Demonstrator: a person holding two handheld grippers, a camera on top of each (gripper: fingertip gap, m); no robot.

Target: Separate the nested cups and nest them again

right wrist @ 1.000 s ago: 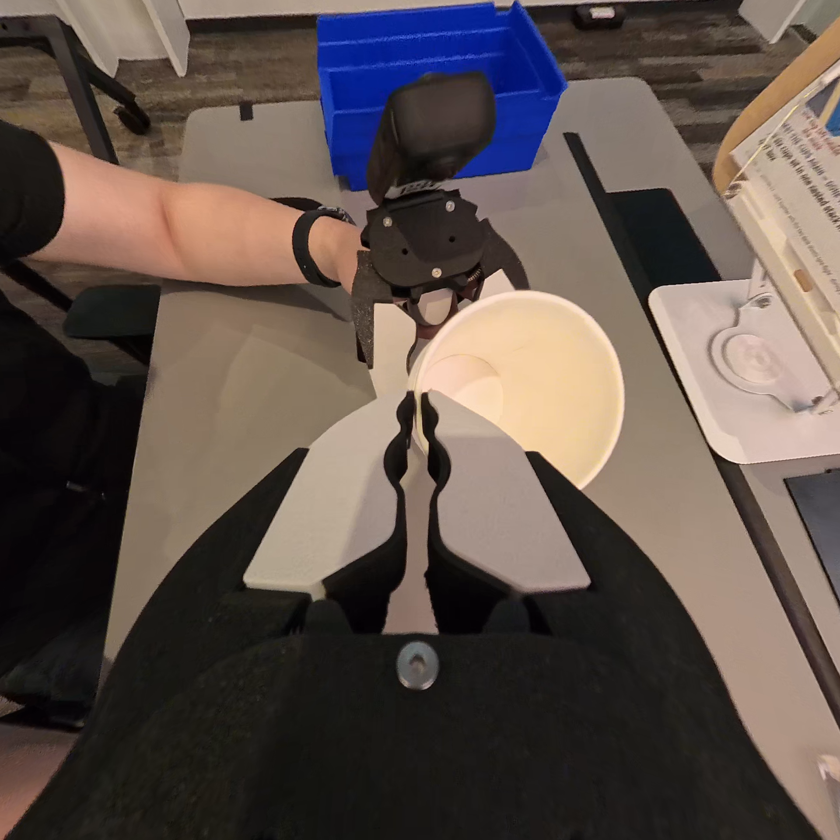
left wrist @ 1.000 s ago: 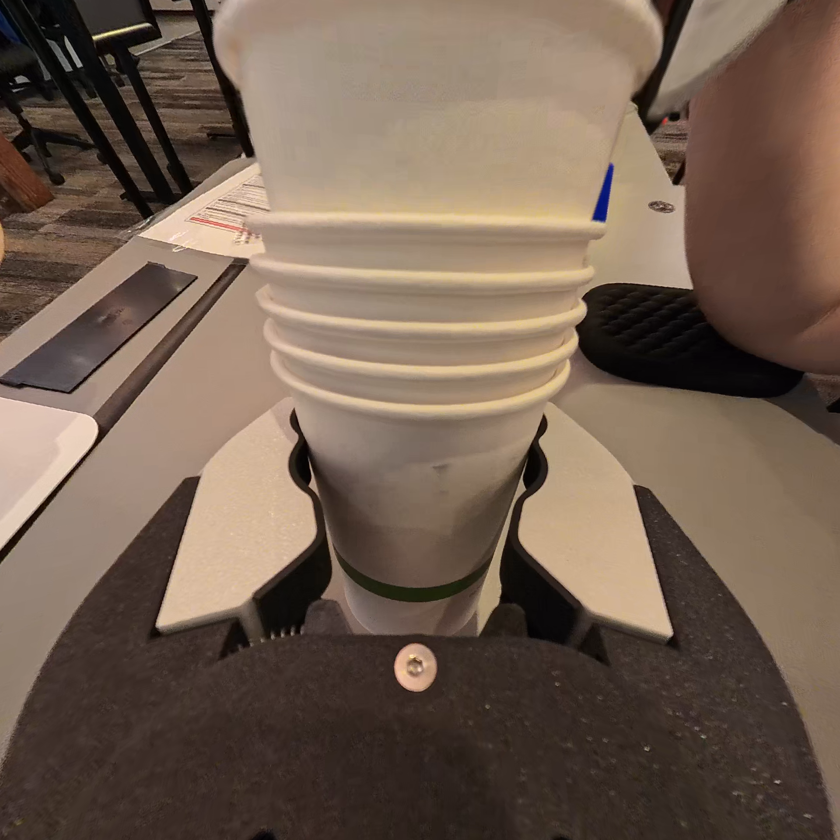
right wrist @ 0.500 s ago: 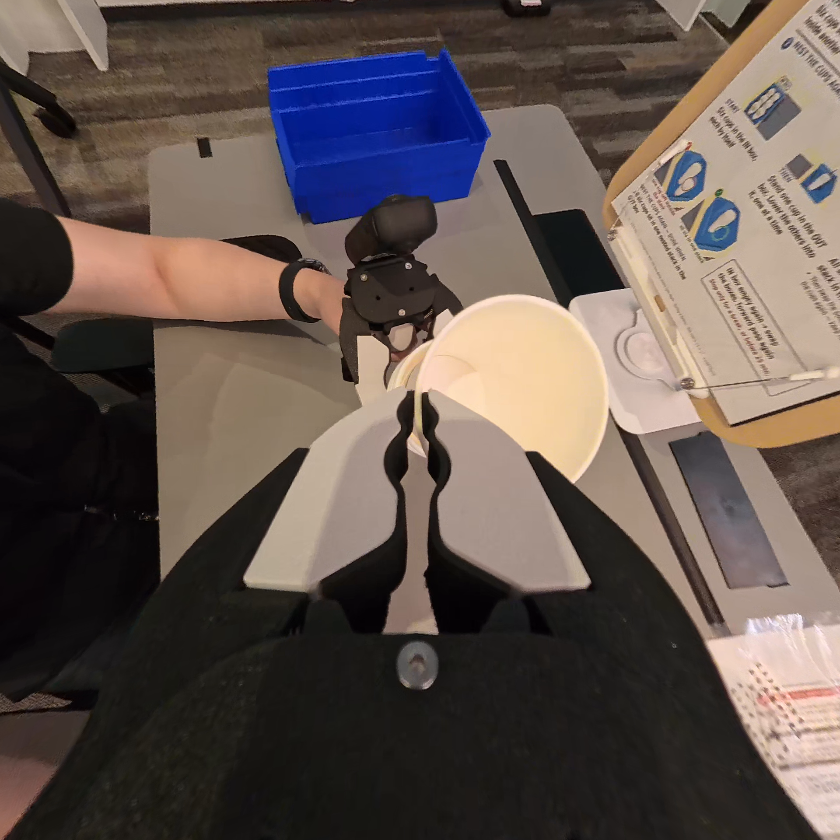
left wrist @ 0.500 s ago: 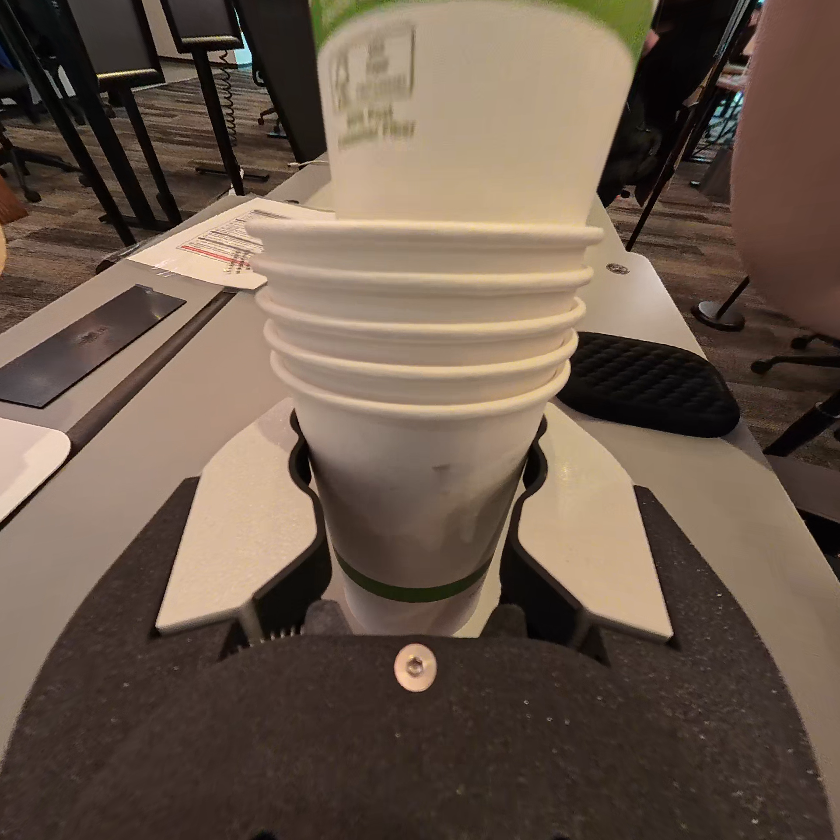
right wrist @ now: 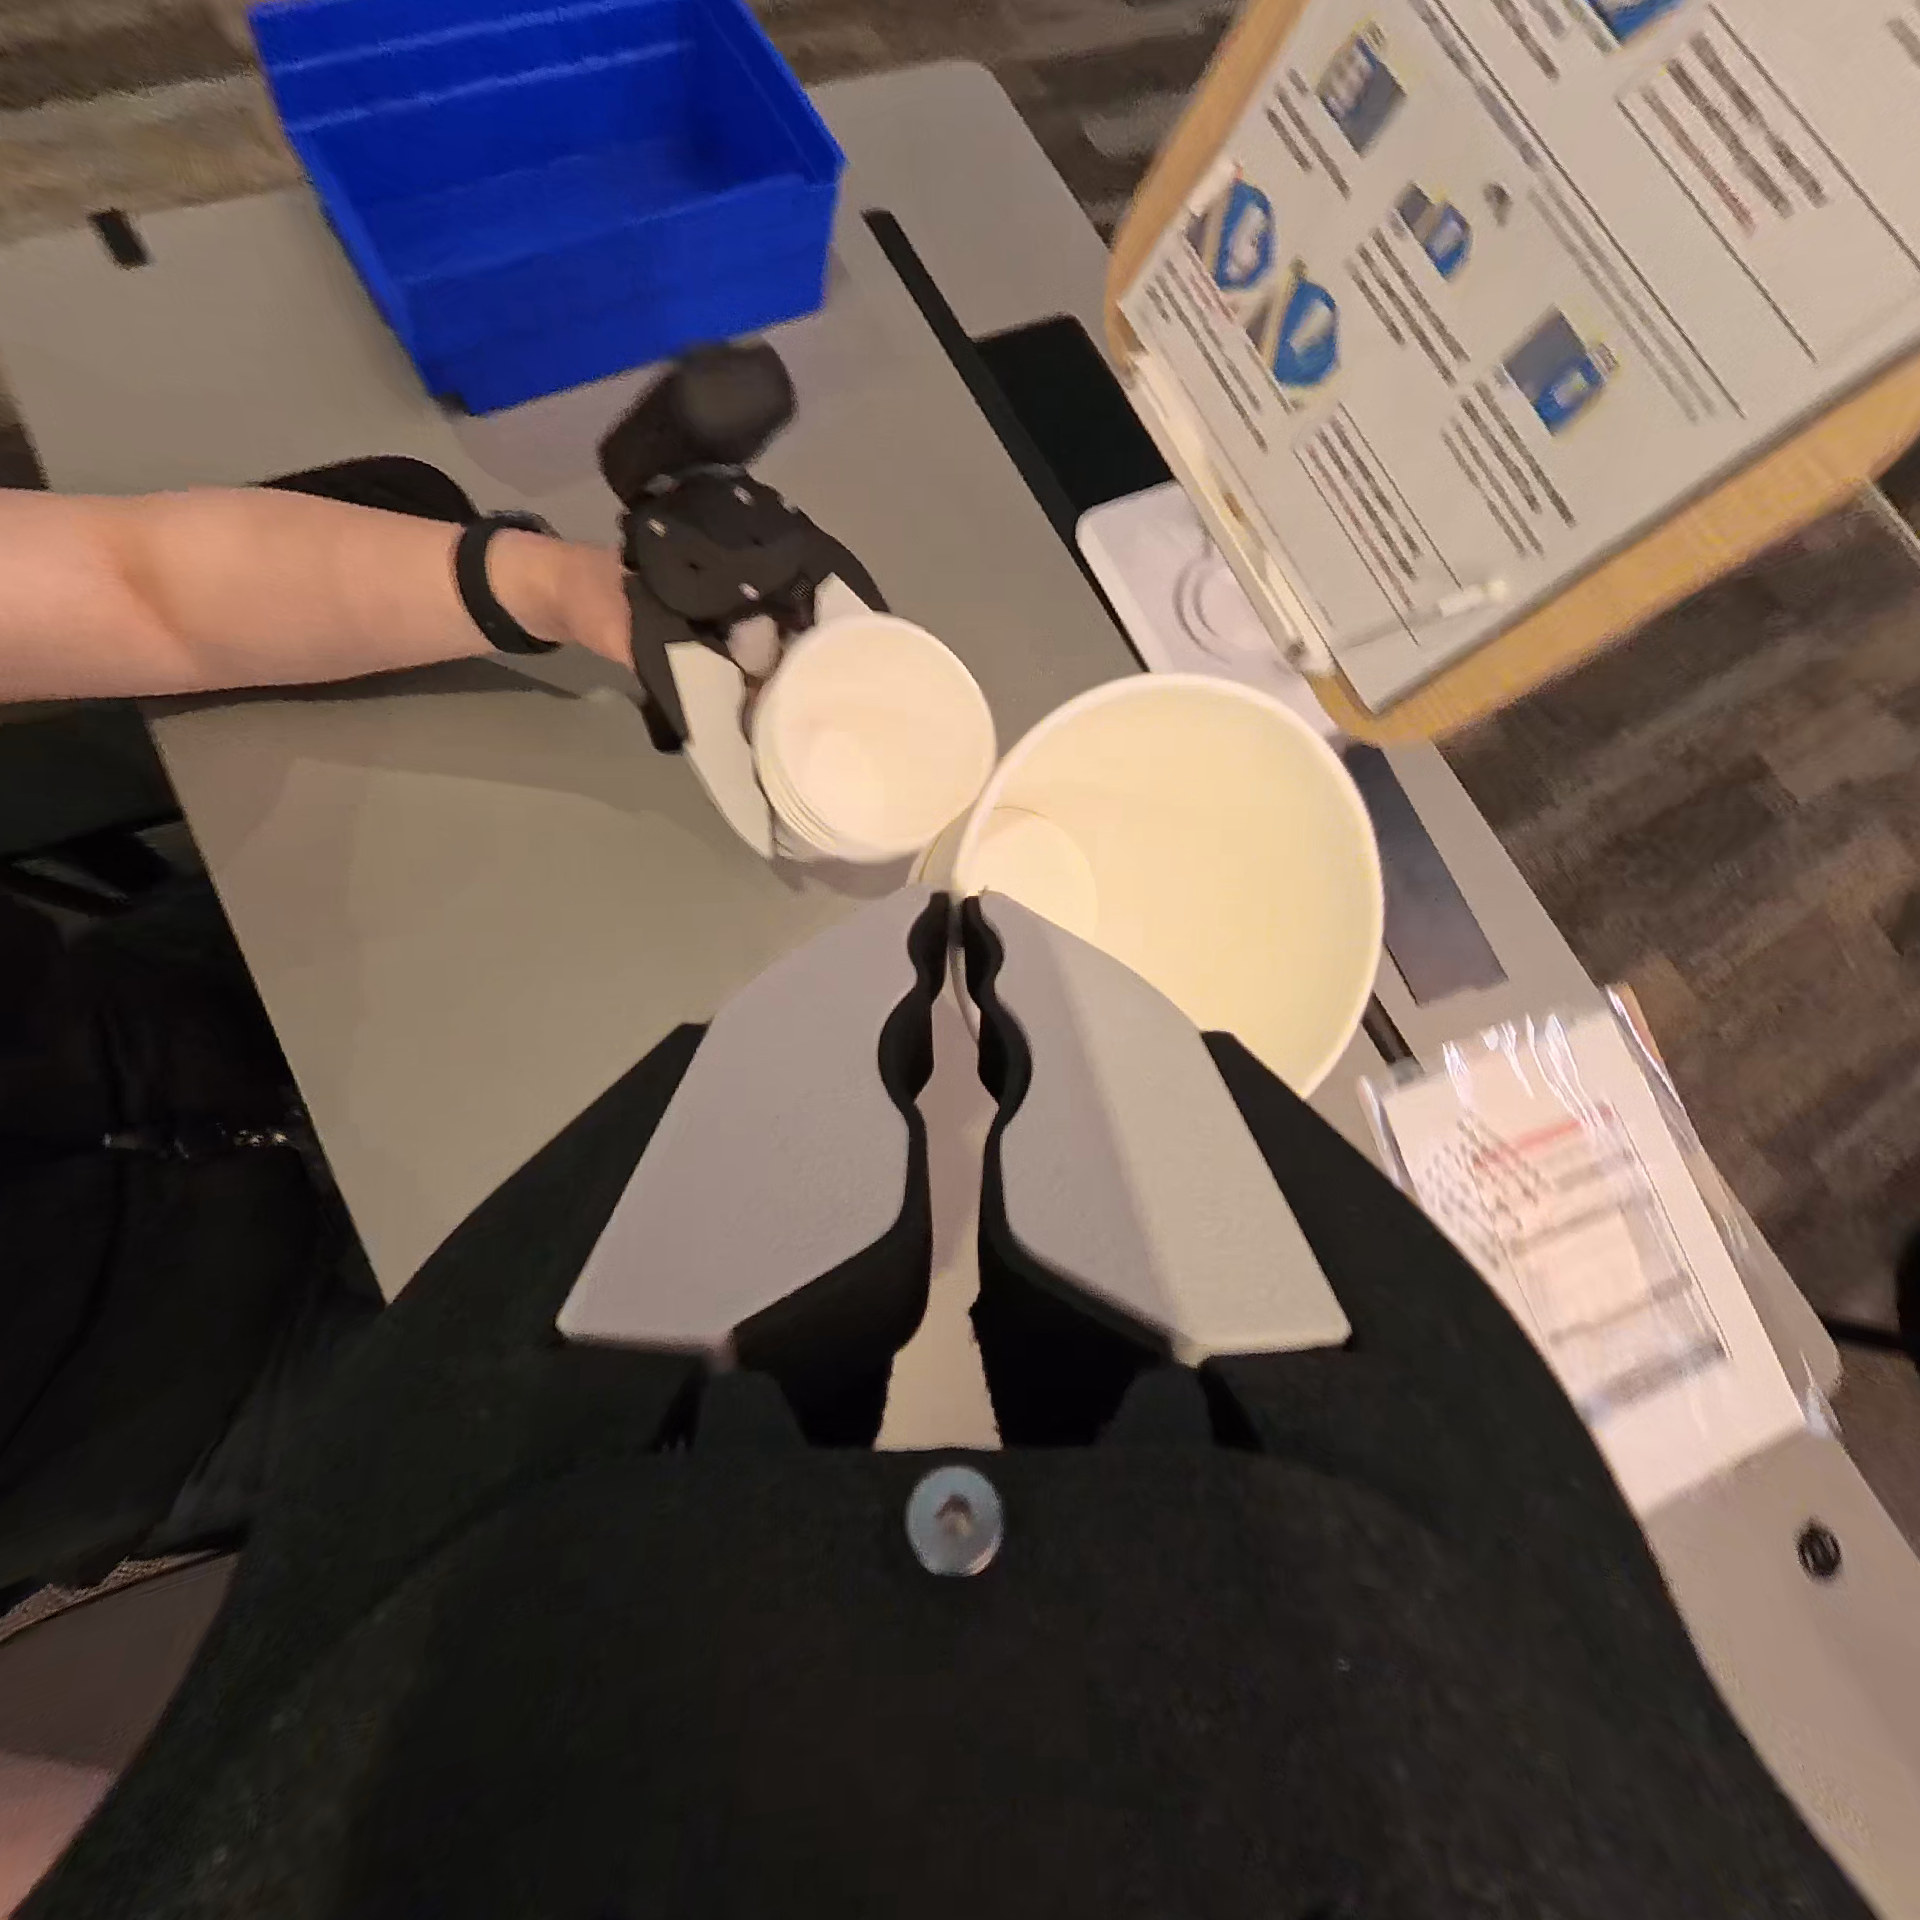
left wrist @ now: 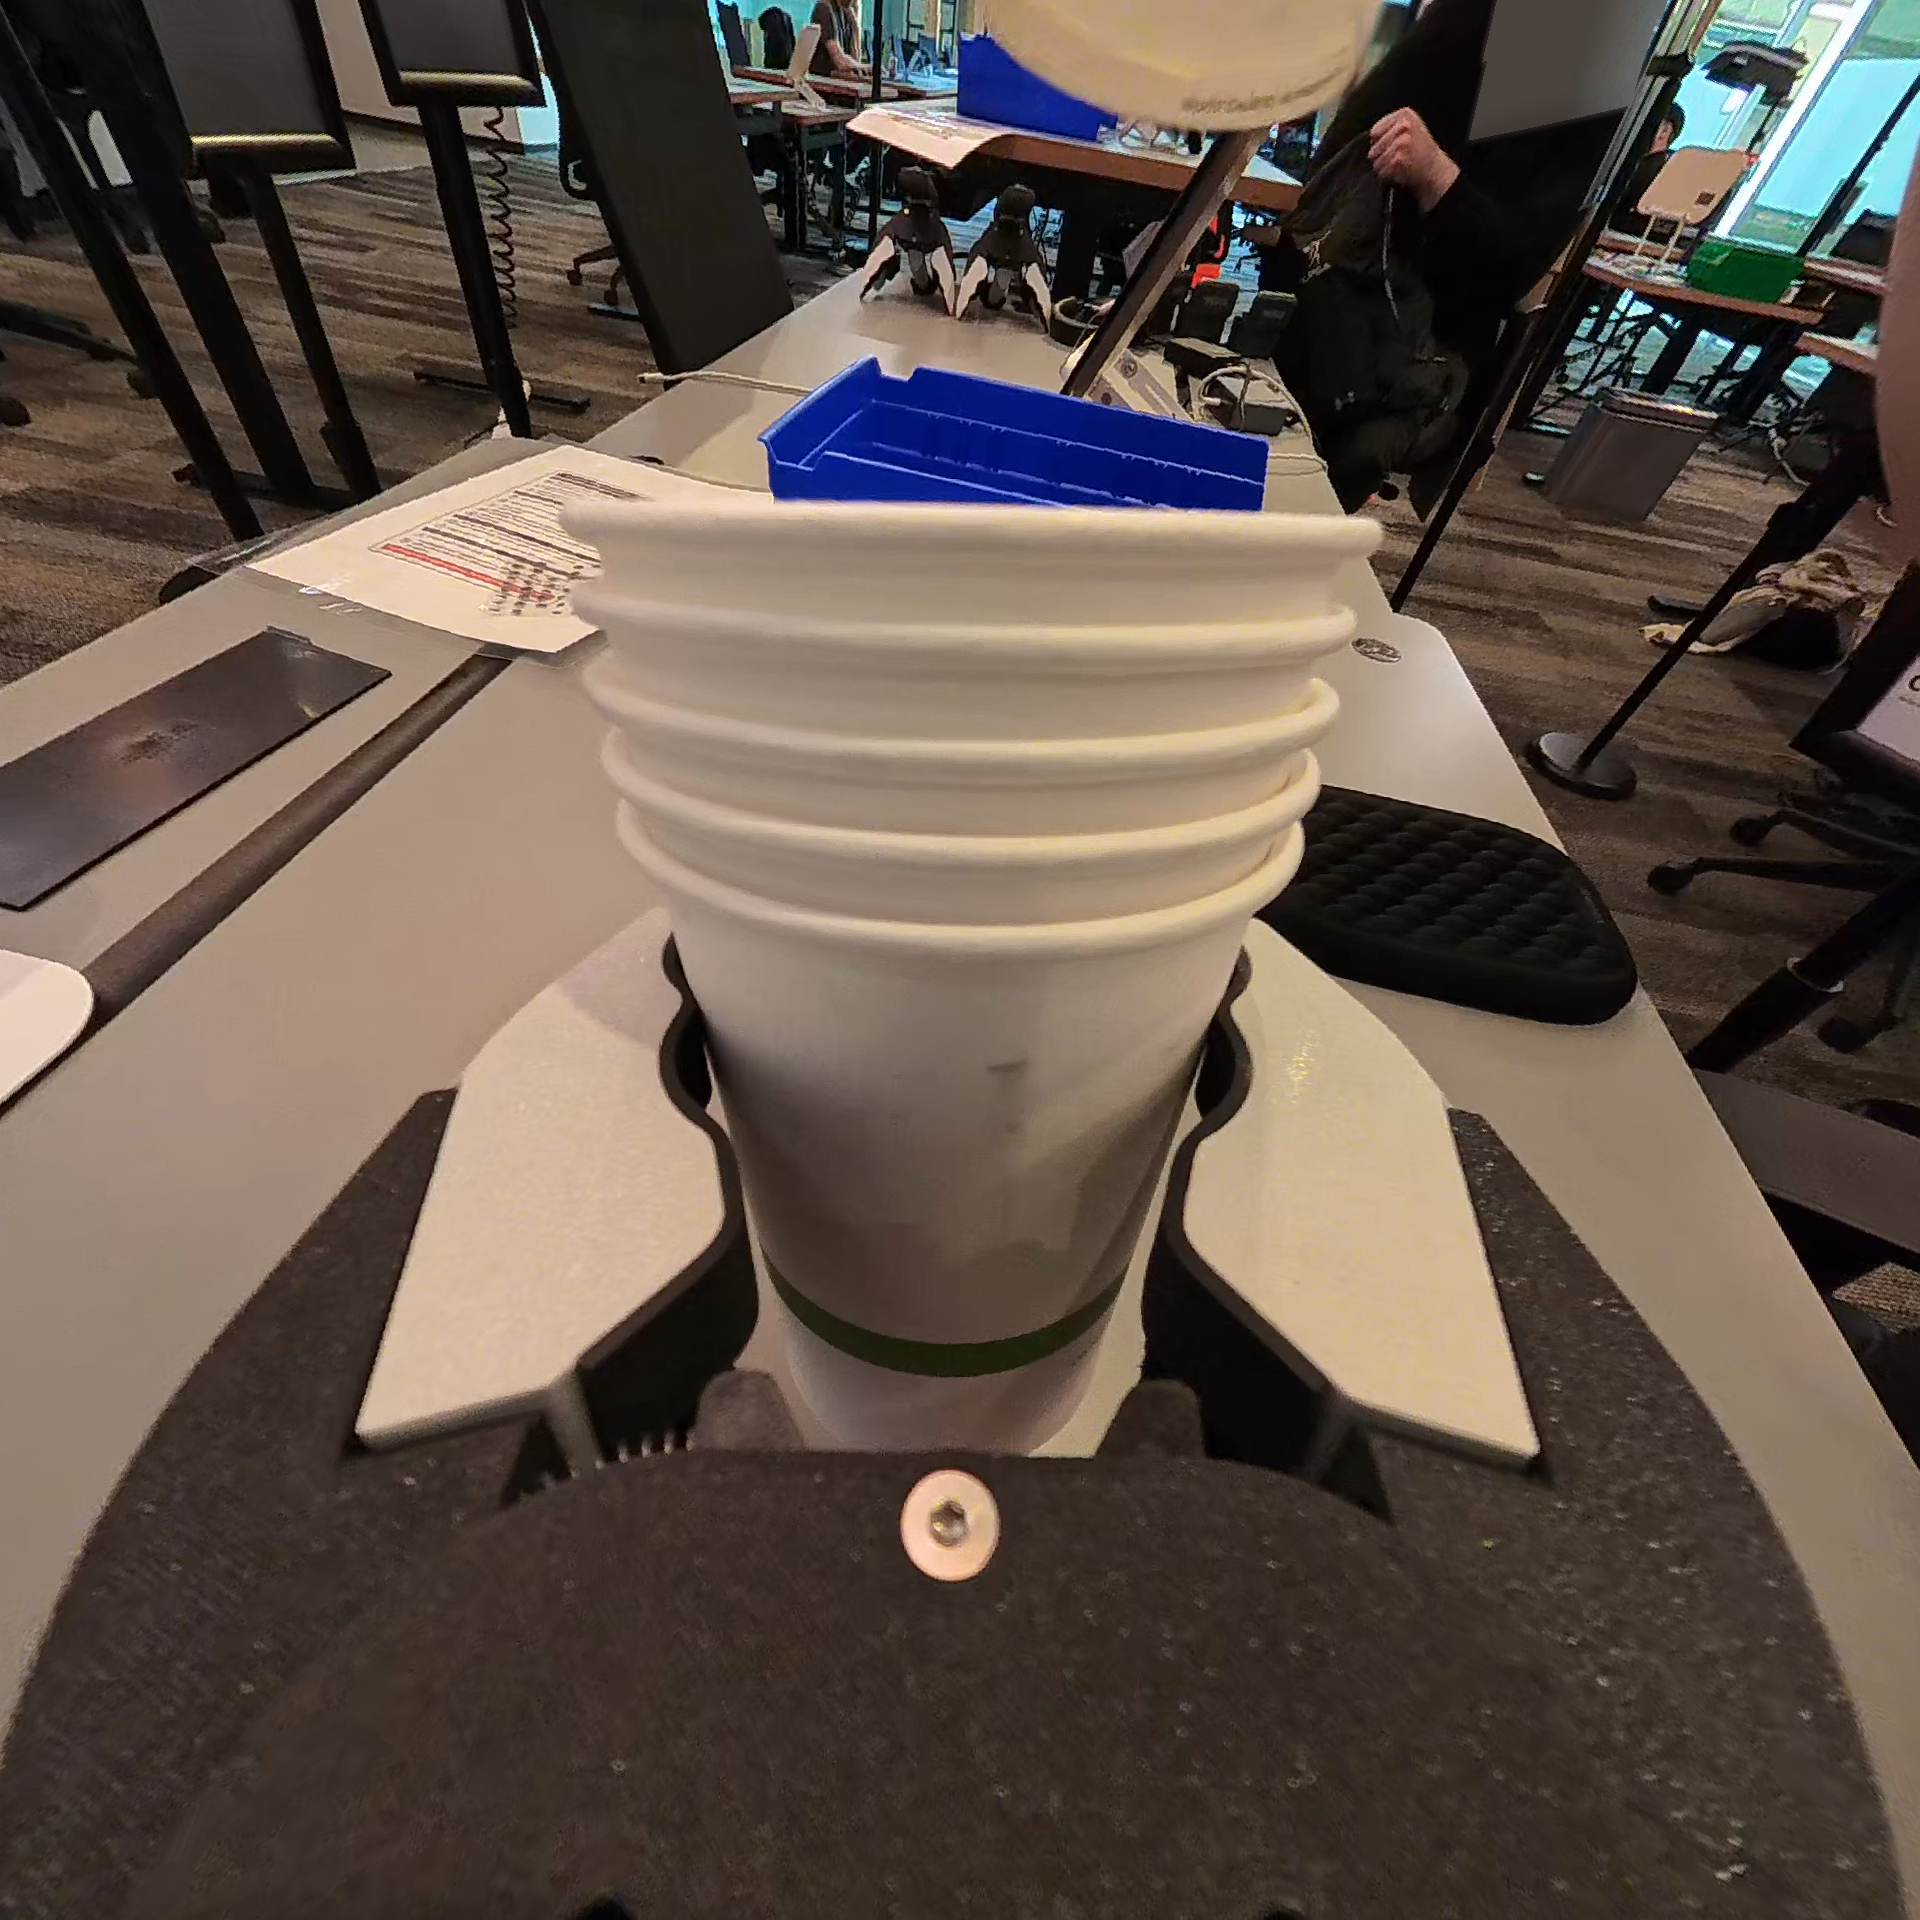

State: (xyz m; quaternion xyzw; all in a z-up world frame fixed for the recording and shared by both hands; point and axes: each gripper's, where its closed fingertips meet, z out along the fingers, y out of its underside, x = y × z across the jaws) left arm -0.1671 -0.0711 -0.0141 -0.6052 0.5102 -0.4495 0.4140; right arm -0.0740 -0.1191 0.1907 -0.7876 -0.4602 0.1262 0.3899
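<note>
My left gripper (left wrist: 956,987) is shut on a stack of several nested white paper cups (left wrist: 956,748), gripping the lowest cup above its green band and holding the stack upright over the grey table (left wrist: 260,987). My right gripper (right wrist: 956,909) is shut on the rim of a single white cup (right wrist: 1174,862), held apart from the stack and to its right. That cup's base shows at the top of the left wrist view (left wrist: 1174,52). The right wrist view also shows the stack (right wrist: 873,738) and the left gripper (right wrist: 790,686) from above.
A blue bin (left wrist: 1018,447) stands at the far end of the table and also shows in the right wrist view (right wrist: 551,187). A black padded rest (left wrist: 1444,914) lies at the right. A printed sheet (left wrist: 468,551) lies at the left. A wooden instruction board (right wrist: 1558,312) stands on a white base (right wrist: 1195,603).
My right gripper has pulled the top cup up out of the stack and carried it off to the right. The left gripper still holds the stack.
</note>
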